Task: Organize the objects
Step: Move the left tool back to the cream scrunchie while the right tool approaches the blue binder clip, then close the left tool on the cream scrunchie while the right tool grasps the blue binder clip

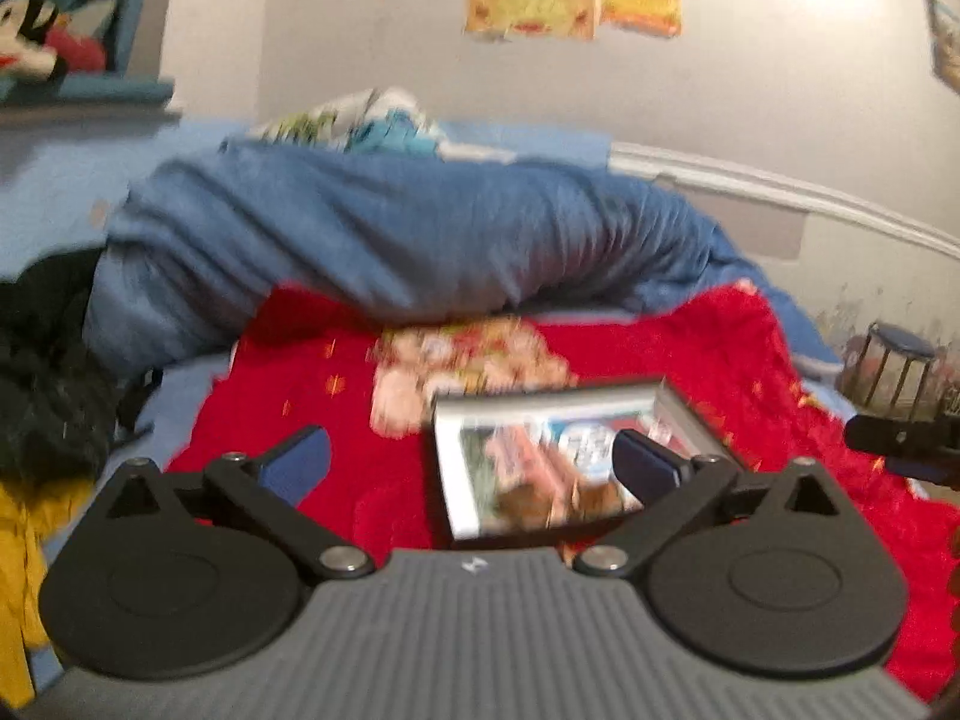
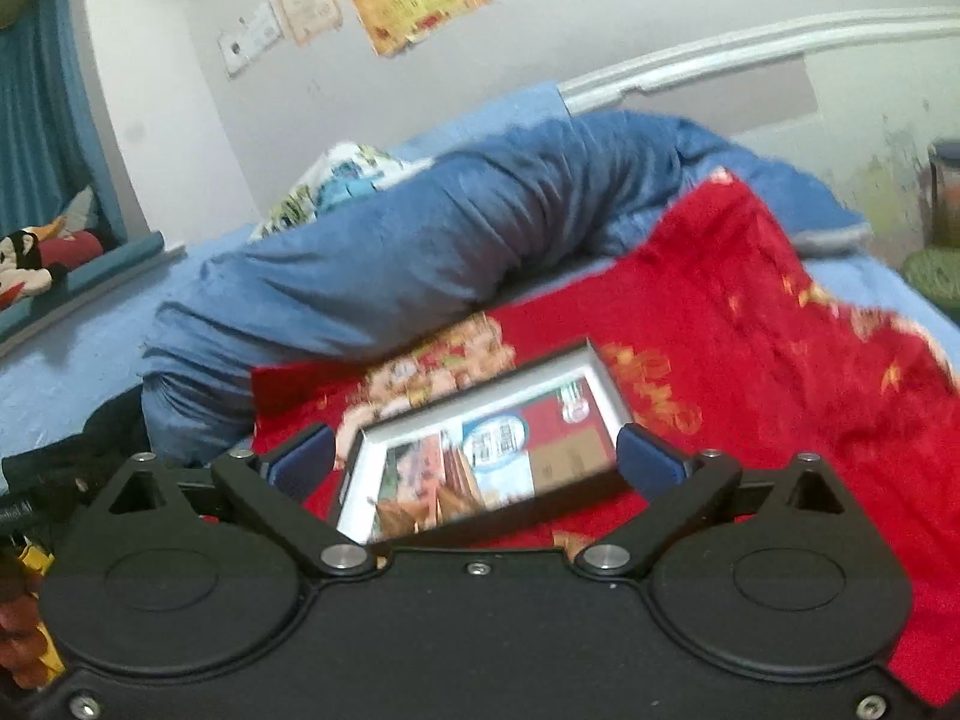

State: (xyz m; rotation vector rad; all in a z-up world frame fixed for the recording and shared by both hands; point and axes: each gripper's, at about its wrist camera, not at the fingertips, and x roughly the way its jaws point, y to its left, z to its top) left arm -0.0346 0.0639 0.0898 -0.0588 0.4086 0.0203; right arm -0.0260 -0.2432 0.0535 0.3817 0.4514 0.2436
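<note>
A silver-framed picture (image 1: 540, 468) lies flat on the red blanket (image 1: 336, 360) on the bed. My left gripper (image 1: 471, 462) is open above the blanket; its right finger overlaps the frame's right part and its left finger is over bare blanket. In the right wrist view the frame (image 2: 480, 456) lies between the two fingers of my right gripper (image 2: 477, 459), which is open around it without visibly clamping it. The frames are motion-blurred.
A rolled blue quilt (image 1: 390, 228) lies across the bed behind the red blanket (image 2: 750, 312). Dark clothes (image 1: 48, 360) and a yellow item lie at the left. A stool (image 1: 900, 366) stands at the right. The other gripper's black tip (image 1: 900, 438) shows at the right edge.
</note>
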